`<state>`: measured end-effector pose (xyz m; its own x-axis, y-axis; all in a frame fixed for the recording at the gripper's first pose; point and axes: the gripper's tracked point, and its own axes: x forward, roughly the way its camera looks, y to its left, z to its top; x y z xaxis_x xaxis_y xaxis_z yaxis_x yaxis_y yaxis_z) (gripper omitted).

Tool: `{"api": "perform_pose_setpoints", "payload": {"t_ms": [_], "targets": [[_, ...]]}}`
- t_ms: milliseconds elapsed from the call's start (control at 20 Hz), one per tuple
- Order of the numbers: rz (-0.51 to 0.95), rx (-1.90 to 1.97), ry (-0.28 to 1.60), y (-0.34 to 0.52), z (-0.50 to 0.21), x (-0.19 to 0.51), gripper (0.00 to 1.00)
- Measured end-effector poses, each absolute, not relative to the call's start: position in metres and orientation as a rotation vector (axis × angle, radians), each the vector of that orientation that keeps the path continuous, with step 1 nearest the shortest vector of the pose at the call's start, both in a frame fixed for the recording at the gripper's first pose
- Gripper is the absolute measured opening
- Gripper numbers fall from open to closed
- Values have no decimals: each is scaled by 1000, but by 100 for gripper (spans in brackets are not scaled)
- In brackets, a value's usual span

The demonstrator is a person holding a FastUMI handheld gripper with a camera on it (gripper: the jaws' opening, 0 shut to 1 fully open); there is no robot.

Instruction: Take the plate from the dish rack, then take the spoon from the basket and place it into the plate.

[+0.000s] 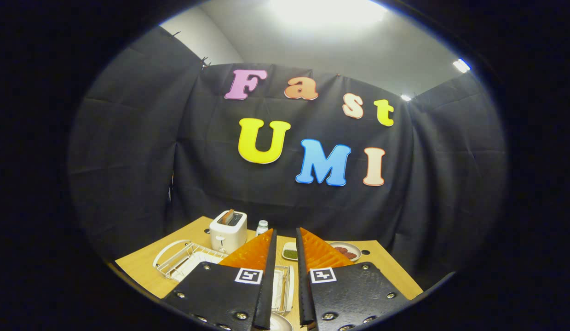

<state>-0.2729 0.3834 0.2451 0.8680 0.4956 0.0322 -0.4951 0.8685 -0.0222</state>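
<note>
1. The plate point(279, 323) is a pale round dish; only a curved part of its rim shows low between the two fingers of the gripper point(286, 236), close under it, resting on the wooden table point(142, 269). Its inside is too hidden to tell what, if anything, lies in it.
2. The dish rack point(181, 258) is a white wire frame with a looped handle at its far left end, standing on the table left of the fingers. A white tray sits within its wires; no dish can be made out standing in it.
3. A white basket point(283, 287) shows in the narrow gap between the fingers, just beyond the plate. Its contents are too cramped to make out, and the spoon cannot be picked out from here.
4. A white toaster point(228, 231) stands behind the rack with a slice of bread poking out of one slot.
5. A small bottle point(262, 226) with a pale cap stands just right of the toaster.
6. Beyond the fingertips sits a small square dish point(290, 252) holding something green, and right of it a round plate of dark reddish pieces point(347, 251).
7. The gripper's fingers stand a little apart, with a narrow gap between them. They grip nothing and touch nothing; they hang above the table, tips pointing toward the dark cloth wall.
</note>
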Motion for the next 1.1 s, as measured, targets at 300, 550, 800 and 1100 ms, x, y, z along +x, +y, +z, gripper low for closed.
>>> {"api": "perform_pose_setpoints", "payload": {"t_ms": [300,550,800,1100], "targets": [[455,32,-104,349,291,-261,73],[465,60,-117,336,283,-242,96],[448,85,-103,306,278,-220,96],[397,71,-293,245,293,-173,96]]}}
